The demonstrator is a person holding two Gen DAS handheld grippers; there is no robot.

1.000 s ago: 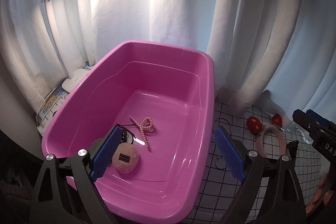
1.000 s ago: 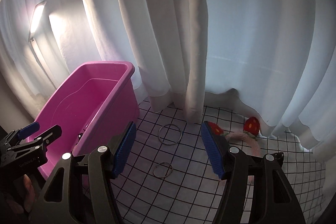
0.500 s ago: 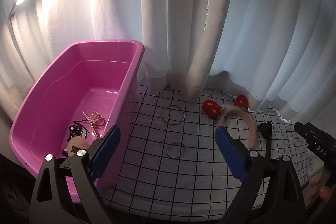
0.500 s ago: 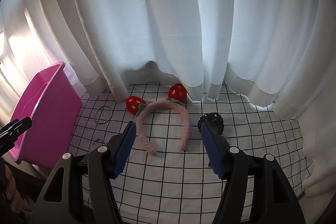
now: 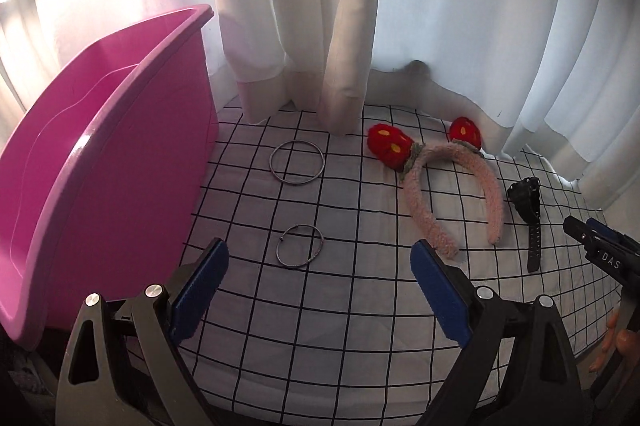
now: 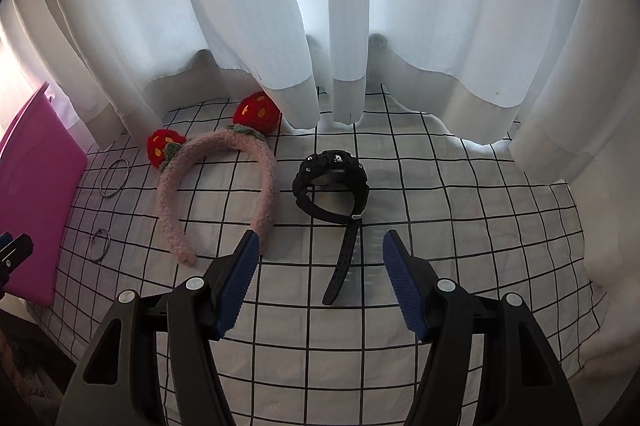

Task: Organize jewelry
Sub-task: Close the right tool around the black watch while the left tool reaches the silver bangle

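Note:
On the checked cloth lie a small metal ring (image 5: 300, 246), a larger metal ring (image 5: 296, 162), a fluffy pink headband with red strawberry ears (image 5: 452, 182) and a black wristwatch (image 5: 527, 210). My left gripper (image 5: 318, 268) hangs open above the cloth, just short of the small ring. My right gripper (image 6: 318, 258) is open too, its blue pads either side of the watch (image 6: 334, 194) strap end, not touching it. The headband (image 6: 218, 182) lies left of the watch. The pink tub (image 5: 92, 146) stands at the left.
White curtains (image 6: 320, 6) hang along the far edge of the cloth and drape onto it. The tub's wall (image 6: 32, 194) borders the cloth on the left. The right gripper's tip (image 5: 600, 246) and a person's fingers (image 5: 618, 342) show at the left view's right edge.
Both grippers have swung rightward away from the tub and sunk closer to the cloth. The left now faces the rings instead of the tub's inside; the right faces the watch.

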